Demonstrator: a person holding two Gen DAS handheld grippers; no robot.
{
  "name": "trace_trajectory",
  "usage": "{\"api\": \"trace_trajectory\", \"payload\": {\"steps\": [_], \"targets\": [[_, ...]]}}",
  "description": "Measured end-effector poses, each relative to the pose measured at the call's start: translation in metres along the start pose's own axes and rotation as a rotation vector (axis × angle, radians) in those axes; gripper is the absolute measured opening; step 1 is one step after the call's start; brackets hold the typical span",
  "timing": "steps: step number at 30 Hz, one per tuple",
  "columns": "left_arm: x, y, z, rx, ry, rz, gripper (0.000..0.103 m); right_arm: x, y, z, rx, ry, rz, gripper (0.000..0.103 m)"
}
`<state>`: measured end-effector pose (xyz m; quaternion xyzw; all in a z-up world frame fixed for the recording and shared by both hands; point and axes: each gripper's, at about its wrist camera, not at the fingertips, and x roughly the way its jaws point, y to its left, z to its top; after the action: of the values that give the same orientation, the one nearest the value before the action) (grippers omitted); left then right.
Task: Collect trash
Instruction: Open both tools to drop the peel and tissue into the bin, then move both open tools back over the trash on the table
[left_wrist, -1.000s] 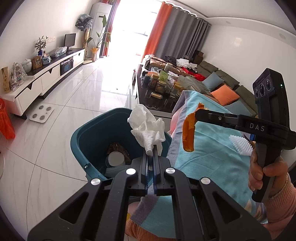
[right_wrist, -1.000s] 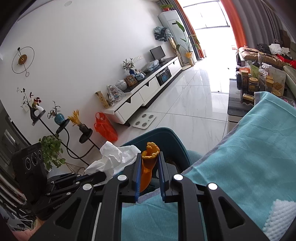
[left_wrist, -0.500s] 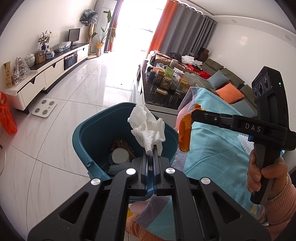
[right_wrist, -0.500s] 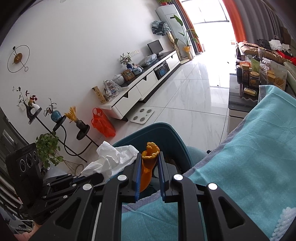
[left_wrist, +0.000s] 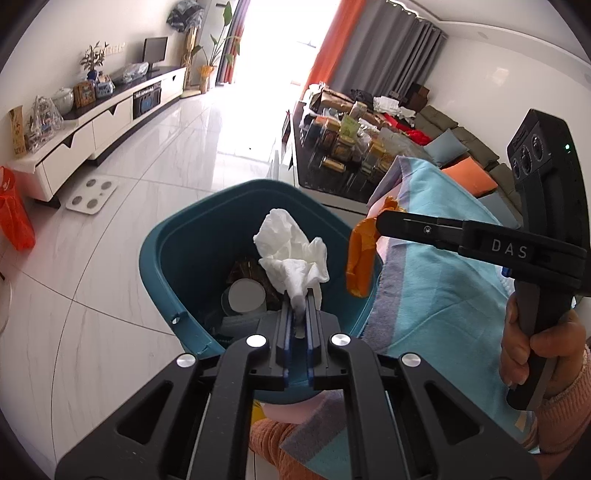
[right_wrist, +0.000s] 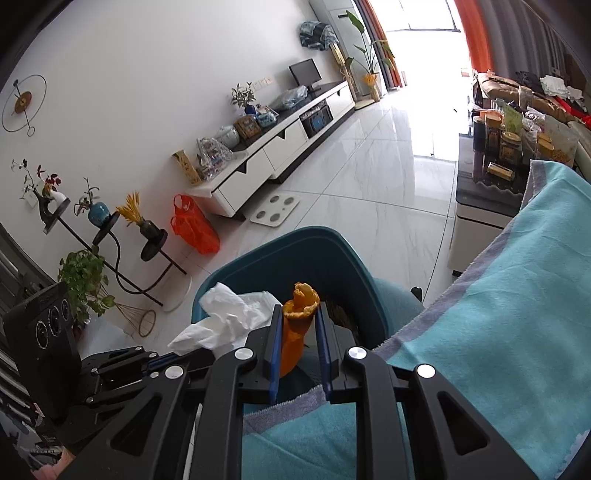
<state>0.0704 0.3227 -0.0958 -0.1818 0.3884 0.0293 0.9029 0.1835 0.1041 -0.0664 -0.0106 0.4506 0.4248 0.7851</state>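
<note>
A teal trash bin (left_wrist: 177, 236) stands on the floor beside the blue-covered table; it also shows in the right wrist view (right_wrist: 295, 251). My left gripper (left_wrist: 300, 295) is shut on a crumpled white tissue (left_wrist: 291, 254) and holds it over the bin's opening. My right gripper (right_wrist: 297, 314) holds an orange peel (right_wrist: 295, 328) between its fingers, which stand a little apart, at the bin's right rim. The peel (left_wrist: 360, 258) hangs from the right gripper in the left wrist view. The tissue (right_wrist: 225, 321) shows left of the peel.
The bin holds a white round lid (left_wrist: 246, 295) and dark scraps. A teal towel (right_wrist: 498, 295) covers the table at the right. A cluttered black coffee table (left_wrist: 343, 155), white TV cabinet (left_wrist: 103, 125), floor scale (left_wrist: 90, 195) and orange bag (left_wrist: 14, 221) stand around.
Both grippers have moved closer to the bin with their loads; tissue and peel now hang over its opening. The right gripper's fingers look slightly wider apart around the peel.
</note>
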Motion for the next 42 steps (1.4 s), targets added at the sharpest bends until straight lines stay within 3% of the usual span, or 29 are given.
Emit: {"api": "trace_trajectory", "payload": {"steps": [3, 5, 10, 17, 23, 30, 35, 42], "targets": [[0.011, 0.001, 0.002, -0.005, 0.017, 0.002, 0.012, 0.006, 0.001, 0.0, 0.003, 0.017, -0.008, 0.021], [0.018, 0.002, 0.001, -0.016, 0.025, 0.008, 0.027, 0.007, -0.001, -0.001, 0.009, 0.02, -0.012, 0.025], [0.027, -0.004, 0.0, -0.039, 0.024, 0.009, 0.028, 0.0, -0.007, -0.007, 0.024, 0.011, 0.001, 0.029], [0.004, -0.032, 0.0, 0.038, -0.064, -0.015, 0.041, -0.046, -0.007, -0.021, -0.003, -0.065, 0.016, 0.032], [-0.019, -0.08, -0.009, 0.146, -0.116, -0.115, 0.047, -0.108, -0.014, -0.048, -0.039, -0.156, -0.017, 0.035], [-0.022, -0.16, -0.028, 0.292, -0.082, -0.289, 0.048, -0.195, -0.05, -0.096, 0.043, -0.284, -0.109, 0.036], [-0.015, -0.225, -0.048, 0.389, -0.017, -0.428, 0.048, -0.247, -0.082, -0.132, 0.107, -0.346, -0.258, 0.036], [-0.005, -0.308, -0.08, 0.514, 0.062, -0.568, 0.053, -0.306, -0.123, -0.191, 0.232, -0.41, -0.444, 0.036]]}}
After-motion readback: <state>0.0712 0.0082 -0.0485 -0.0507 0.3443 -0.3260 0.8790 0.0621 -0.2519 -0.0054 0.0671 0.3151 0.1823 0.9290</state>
